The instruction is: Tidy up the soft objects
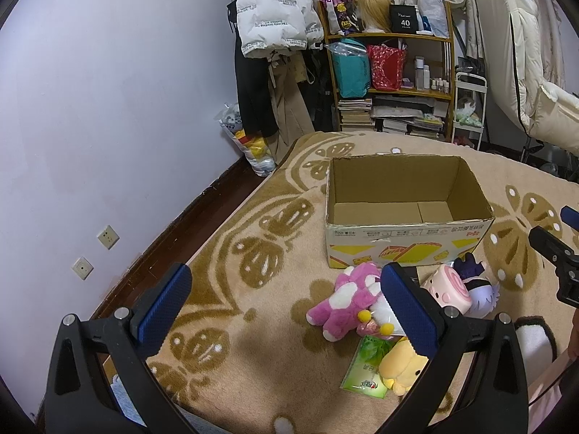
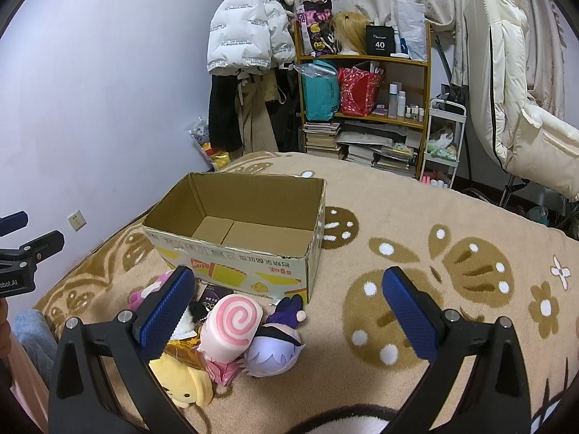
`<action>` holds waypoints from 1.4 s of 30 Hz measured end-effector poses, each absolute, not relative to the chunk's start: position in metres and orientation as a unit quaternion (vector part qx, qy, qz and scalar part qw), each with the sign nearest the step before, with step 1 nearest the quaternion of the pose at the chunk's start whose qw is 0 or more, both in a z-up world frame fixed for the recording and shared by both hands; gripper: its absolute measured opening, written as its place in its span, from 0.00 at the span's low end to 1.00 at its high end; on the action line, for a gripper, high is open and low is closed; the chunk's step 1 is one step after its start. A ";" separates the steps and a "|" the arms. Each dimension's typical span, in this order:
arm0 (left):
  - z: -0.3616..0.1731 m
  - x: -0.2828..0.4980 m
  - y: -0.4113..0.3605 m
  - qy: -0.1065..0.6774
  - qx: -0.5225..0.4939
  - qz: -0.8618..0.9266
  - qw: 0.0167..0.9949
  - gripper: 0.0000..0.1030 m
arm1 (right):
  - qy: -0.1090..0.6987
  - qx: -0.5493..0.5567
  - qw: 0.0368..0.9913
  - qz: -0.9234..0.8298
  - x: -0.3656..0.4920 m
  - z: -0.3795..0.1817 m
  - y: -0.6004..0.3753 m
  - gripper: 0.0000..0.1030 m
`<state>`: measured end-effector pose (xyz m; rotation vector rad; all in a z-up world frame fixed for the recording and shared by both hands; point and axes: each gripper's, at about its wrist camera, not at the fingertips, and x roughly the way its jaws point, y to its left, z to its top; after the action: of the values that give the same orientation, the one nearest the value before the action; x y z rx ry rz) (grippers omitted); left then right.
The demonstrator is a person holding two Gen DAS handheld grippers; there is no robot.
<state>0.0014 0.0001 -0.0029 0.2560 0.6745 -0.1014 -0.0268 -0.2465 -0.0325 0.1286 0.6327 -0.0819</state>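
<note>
An open, empty cardboard box [image 1: 409, 242] [image 2: 231, 264] stands on the beige patterned blanket. In front of it lies a pile of soft toys: a pink-and-white plush [image 1: 343, 298], a pink swirl roll plush [image 1: 452, 287] [image 2: 231, 329], a purple-haired doll [image 1: 477, 289] [image 2: 275, 350], a yellow plush [image 1: 401, 369] [image 2: 181, 379] and a green packet [image 1: 365, 369]. My left gripper [image 1: 289, 307] is open and empty, above the blanket left of the pile. My right gripper [image 2: 289, 311] is open and empty, over the pile's right side.
A wooden shelf [image 1: 391, 72] with bags, books and bottles stands behind the bed, with hanging coats [image 1: 275, 18] to its left and a white cart [image 2: 443, 141] to its right. The bed's left edge drops to a dark floor by the wall [image 1: 108, 108].
</note>
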 end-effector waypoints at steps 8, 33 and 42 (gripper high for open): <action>-0.005 0.001 -0.001 0.331 0.126 -0.049 0.934 1.00 | 0.311 0.063 0.947 -0.041 -0.027 -0.032 -0.246 1.00; -0.003 -0.001 -0.005 0.331 0.130 -0.049 0.933 1.00 | 0.317 0.046 0.947 -0.035 -0.026 -0.033 -0.242 1.00; -0.003 -0.001 -0.005 0.331 0.130 -0.049 0.933 1.00 | 0.318 0.045 0.946 -0.035 -0.026 -0.033 -0.242 1.00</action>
<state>-0.0006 -0.0047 -0.0028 0.2659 0.6778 -0.1010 -0.0257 -0.2417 -0.0327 0.0919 0.6474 -0.0720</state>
